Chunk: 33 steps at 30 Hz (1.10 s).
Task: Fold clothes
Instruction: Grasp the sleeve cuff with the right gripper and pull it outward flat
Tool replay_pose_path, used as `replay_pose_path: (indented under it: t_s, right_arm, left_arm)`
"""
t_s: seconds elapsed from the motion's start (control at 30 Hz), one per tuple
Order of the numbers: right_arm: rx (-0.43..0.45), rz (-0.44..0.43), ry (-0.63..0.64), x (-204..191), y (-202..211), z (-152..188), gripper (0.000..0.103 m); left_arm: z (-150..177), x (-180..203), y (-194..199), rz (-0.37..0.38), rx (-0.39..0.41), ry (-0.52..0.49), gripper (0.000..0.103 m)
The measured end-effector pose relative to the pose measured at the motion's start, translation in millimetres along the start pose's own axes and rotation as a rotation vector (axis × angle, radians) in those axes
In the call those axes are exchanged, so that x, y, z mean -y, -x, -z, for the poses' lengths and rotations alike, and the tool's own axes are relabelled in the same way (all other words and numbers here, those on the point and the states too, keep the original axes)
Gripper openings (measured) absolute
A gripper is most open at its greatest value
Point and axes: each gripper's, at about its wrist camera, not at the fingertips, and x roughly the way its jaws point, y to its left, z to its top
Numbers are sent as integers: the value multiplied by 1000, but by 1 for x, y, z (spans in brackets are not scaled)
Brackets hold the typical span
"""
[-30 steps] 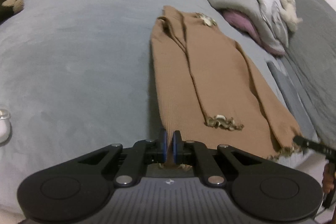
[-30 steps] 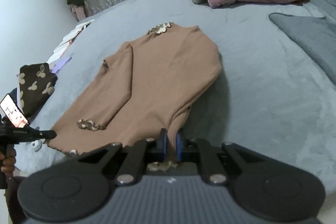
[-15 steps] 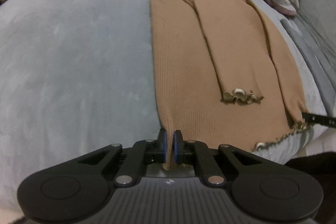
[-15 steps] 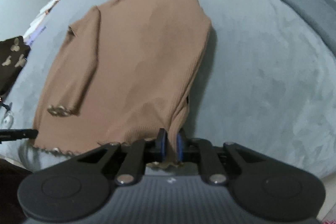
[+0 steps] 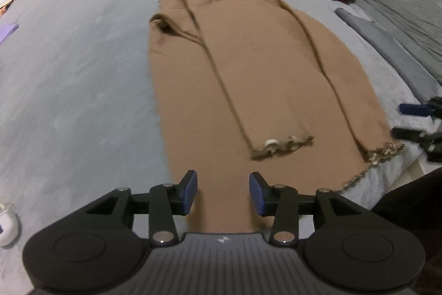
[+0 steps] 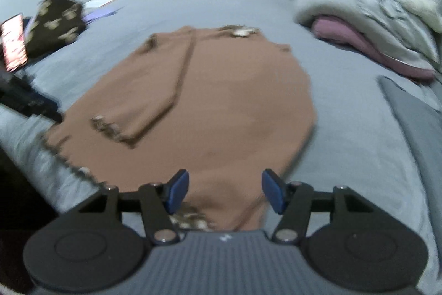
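Jaws apart in the left wrist view: the left gripper hangs over the near hem of the brown top, which lies flat on the bed — long axis running straight away, sleeves folded in. Right wrist view: the right gripper, also spread, holds nothing at the hem's other corner — no readable writing

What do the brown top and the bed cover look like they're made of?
The brown top looks like a fine ribbed knit, matte, with faint lengthwise ribs and frilly trim at the cuffs. The grey bed cover seems a soft, velvety plush; it shows brushed, patchy shading.
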Motion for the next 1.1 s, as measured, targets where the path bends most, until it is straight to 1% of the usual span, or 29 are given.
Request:
replay_pose_path:
  t_s: [0.03,0.1,0.17,0.2,0.23,0.3,0.33,0.4,0.47,0.57,0.6,0.67,0.73,0.77,0.8,0.87,0.97,1.1]
  right_arm:
    - [-10,-17,13,-5,-4,0,54]
    - [-33,-38,33,-16,-15,0,48]
    - [-56,-59,53,-26,-25,1,48]
    - [-57,-57,49,-25,-26,1,47]
    - [-57,-52,44,-24,-26,1,44]
    - [-58,-44,34,-21,-26,1,23]
    - [-58,-39,28,-19,-27,1,17]
    - [-58,-31,18,-16,-27,1,13]
    - [-59,-22,7,-14,-28,1,12]
    - [2,53,-30,10,-4,-8,11]
    - [34,90,-57,24,8,-13,11]
    - [65,135,-86,41,19,-19,11]
    - [101,209,-137,74,34,-28,11]
    - [107,229,-151,83,36,-30,11]
    - [116,273,-182,104,40,-36,11]
    - [119,326,-211,132,42,-46,11]
    - [97,395,-234,169,35,-58,11]
    - [72,463,-286,215,22,-65,11]
  left_arm:
    - [-2,5,-3,2,-3,-4,40]
    - [-5,12,-6,6,-9,-9,40]
    - [-8,17,-10,11,-14,-12,40]
    - [-10,20,-12,12,-13,-11,40]
    - [-13,23,-14,15,-11,-10,40]
    - [-17,28,-17,17,-8,-8,40]
    - [-19,29,-17,16,-6,-10,40]
    - [-24,31,-17,16,1,-17,40]
    - [-32,35,-18,16,12,-25,40]
    - [-47,41,-21,16,36,-39,40]
    - [-53,43,-22,16,47,-48,40]
    - [-63,49,-26,11,64,-67,40]
    - [-76,52,-33,-3,75,-83,40]
    - [-83,52,-38,-12,73,-84,40]
    - [-89,53,-43,-21,70,-83,40]
    - [-99,51,-53,-32,57,-73,40]
    - [-113,47,-67,-46,40,-54,40]
    - [-131,50,-81,-47,35,-58,40]
